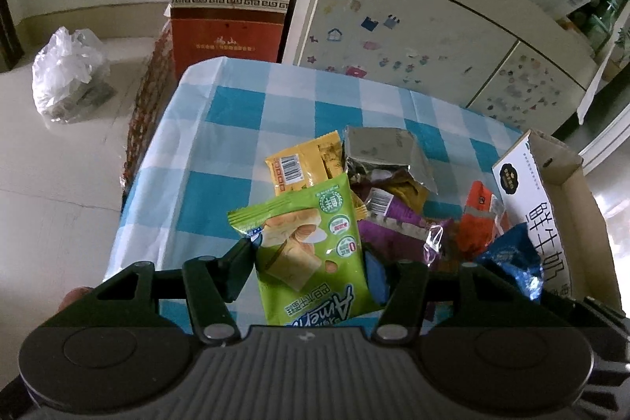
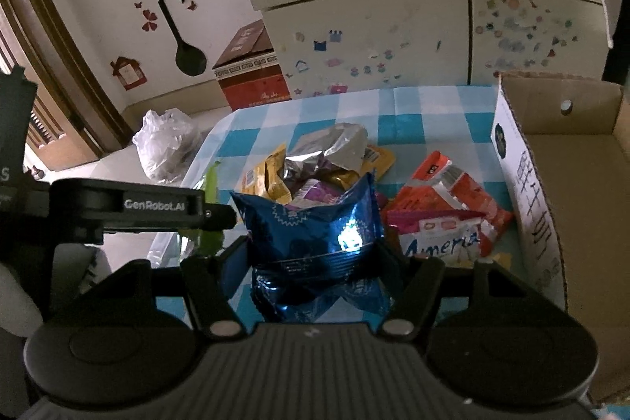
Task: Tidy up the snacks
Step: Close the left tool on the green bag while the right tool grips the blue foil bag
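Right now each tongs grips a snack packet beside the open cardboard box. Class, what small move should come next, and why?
Probably carry the blue packet in the right tongs sideways over the cardboard box and release it. The box stands open and looks empty, just beside that hand; the green packet in the left tongs can follow.

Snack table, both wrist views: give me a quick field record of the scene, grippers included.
surface: blue-and-white checked tablecloth
left gripper: shut on green snack packet
right gripper: shut on blue foil packet
loose pile: yellow packet, silver foil packet, purple packet, orange packet
container: open cardboard box at the table's right edge; visible floor bare
off table: white plastic bag and red carton on the floor
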### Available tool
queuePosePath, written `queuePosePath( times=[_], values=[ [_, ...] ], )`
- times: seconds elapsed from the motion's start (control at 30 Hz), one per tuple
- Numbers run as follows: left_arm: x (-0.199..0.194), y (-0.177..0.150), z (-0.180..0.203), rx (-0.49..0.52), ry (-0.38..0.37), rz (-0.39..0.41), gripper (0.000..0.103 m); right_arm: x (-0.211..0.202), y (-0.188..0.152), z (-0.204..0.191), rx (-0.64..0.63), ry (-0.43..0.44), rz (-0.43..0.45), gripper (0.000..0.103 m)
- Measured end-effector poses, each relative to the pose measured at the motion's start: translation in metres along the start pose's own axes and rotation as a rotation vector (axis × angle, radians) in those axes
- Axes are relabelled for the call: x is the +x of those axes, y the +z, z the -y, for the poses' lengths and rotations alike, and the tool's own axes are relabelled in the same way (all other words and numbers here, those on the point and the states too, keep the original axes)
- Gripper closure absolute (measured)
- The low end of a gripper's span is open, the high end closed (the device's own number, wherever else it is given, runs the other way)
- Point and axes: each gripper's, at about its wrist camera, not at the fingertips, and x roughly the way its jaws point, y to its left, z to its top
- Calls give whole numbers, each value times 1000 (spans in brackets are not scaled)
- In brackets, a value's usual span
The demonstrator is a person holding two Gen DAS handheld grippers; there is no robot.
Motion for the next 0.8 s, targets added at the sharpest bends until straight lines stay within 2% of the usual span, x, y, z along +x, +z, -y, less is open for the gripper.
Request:
queuePosePath(
  times=[0.47, 0.8],
  values=[
    [-17, -12, 3, 35, 79, 60, 39, -23, -8, 6, 69, -80, 25, 35],
    [-22, -12, 12, 69, 109, 99, 39, -22, -5, 8, 70, -107, 31, 35]
  ],
)
